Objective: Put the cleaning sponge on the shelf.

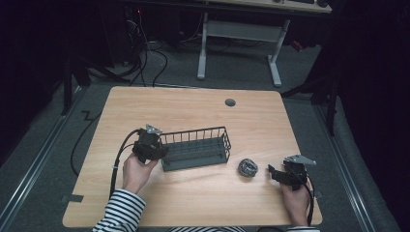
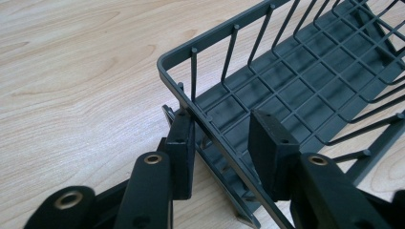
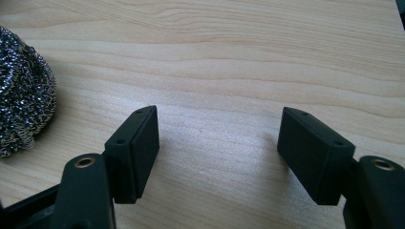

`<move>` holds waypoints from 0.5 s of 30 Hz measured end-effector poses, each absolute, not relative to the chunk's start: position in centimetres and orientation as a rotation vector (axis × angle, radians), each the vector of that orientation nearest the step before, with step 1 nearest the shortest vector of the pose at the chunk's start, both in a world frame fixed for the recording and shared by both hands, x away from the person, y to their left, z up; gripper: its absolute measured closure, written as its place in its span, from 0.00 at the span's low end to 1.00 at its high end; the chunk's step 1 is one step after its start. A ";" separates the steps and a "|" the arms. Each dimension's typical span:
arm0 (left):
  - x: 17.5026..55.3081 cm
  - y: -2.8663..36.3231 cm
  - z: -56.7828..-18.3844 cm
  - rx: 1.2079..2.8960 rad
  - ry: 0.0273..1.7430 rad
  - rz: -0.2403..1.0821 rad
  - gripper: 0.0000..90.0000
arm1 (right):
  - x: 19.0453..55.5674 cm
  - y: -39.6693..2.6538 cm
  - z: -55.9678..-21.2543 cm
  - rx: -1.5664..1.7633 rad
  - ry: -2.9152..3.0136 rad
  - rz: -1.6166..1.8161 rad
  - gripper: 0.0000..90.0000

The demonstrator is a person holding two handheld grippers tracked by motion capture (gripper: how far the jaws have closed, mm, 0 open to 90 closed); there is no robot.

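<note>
Basket (image 1: 196,149) rim straddled by spread left tongs (image 2: 222,143); right tongs (image 3: 217,152) spread beside scourer (image 3: 21,109).

A dark wire basket (image 1: 196,150) sits mid-surface before me; a steel-wool scourer (image 1: 247,167) lies just beside its right end.

On the surface (image 1: 193,111) the basket (image 1: 196,150) sits middle-left, the scourer (image 1: 247,167) just right of it, the left gripper (image 1: 153,149) at the basket's left end, the right gripper (image 1: 275,174) right of the scourer.
</note>
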State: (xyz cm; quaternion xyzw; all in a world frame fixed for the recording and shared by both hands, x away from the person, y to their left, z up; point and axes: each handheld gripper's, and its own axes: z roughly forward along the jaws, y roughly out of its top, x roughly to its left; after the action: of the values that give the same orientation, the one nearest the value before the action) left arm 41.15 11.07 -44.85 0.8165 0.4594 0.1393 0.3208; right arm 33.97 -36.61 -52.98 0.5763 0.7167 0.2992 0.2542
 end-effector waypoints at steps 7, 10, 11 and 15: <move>41.0 11.8 -44.2 2.086 1.205 0.353 0.46 | 34.0 -36.6 -53.0 1.566 1.947 0.814 0.35; 40.9 12.3 -43.8 2.061 1.209 0.357 0.39 | 34.0 -36.6 -53.0 1.566 1.948 0.813 0.35; 40.8 12.5 -43.7 2.057 1.211 0.358 0.38 | 34.0 -36.6 -53.0 1.566 1.948 0.813 0.35; 40.5 13.4 -43.4 2.019 1.216 0.367 0.37 | 34.0 -36.6 -53.0 1.566 1.948 0.813 0.35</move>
State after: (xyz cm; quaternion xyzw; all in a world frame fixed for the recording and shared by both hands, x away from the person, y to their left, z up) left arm 40.48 13.39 -43.44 0.7867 0.4738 0.1428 0.3690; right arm 33.97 -36.61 -52.98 0.5762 0.7168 0.2994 0.2540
